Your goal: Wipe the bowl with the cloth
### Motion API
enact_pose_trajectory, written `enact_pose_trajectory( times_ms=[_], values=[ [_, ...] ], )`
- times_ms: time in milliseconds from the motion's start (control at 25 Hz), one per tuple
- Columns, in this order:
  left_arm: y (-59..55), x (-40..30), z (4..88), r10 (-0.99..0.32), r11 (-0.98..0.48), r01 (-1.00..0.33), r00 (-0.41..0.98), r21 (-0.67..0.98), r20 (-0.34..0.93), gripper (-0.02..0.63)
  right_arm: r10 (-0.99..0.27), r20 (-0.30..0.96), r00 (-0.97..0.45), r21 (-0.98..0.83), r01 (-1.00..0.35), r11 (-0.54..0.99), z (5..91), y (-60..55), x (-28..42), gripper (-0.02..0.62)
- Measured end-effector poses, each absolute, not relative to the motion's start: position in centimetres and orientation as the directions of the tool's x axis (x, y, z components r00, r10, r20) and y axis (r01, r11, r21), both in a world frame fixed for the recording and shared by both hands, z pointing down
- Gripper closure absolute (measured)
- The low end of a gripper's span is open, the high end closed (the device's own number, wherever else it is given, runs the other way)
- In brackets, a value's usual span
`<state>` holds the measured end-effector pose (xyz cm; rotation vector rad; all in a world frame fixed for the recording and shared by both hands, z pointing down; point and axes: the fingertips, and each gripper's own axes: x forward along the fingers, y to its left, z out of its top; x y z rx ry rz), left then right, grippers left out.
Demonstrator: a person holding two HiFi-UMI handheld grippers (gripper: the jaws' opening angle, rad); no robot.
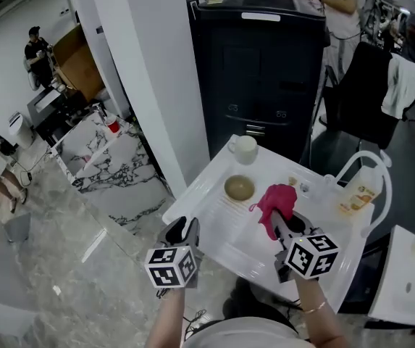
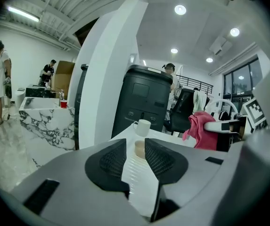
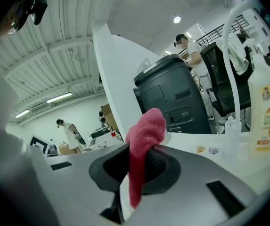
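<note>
A small tan bowl (image 1: 239, 188) sits on the white table (image 1: 214, 245), with a white cup (image 1: 245, 148) behind it. My left gripper (image 1: 184, 230) hovers at the table's near left edge, short of the bowl, open and holding nothing. In the left gripper view the bowl (image 2: 139, 148) shows in the gap between its jaws, farther off. My right gripper (image 1: 285, 227) is to the right of the bowl, shut on a pink cloth (image 1: 277, 203). In the right gripper view the cloth (image 3: 144, 131) bulges above the jaws and hangs down between them.
A soap bottle (image 1: 359, 194) and a curved white faucet (image 1: 372, 162) stand at the table's right end. A tall black bin (image 1: 261, 71) is behind the table, a white pillar (image 1: 145, 71) to its left. A marble counter (image 1: 113, 158) and people stand farther left.
</note>
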<state>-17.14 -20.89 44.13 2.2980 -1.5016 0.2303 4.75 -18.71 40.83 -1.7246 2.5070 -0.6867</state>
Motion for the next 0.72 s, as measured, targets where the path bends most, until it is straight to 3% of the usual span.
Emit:
enact_pose_trajectory(
  times_ms=[720],
  values=[
    [-34.1, -9.2, 49.7, -0.763, -0.362, -0.902, 0.431, 0.235, 0.482, 0.443, -0.877, 0.259, -0.405, -0.426, -0.863, 0.273, 45.1, -29.8, 8.9, 0.548]
  ],
)
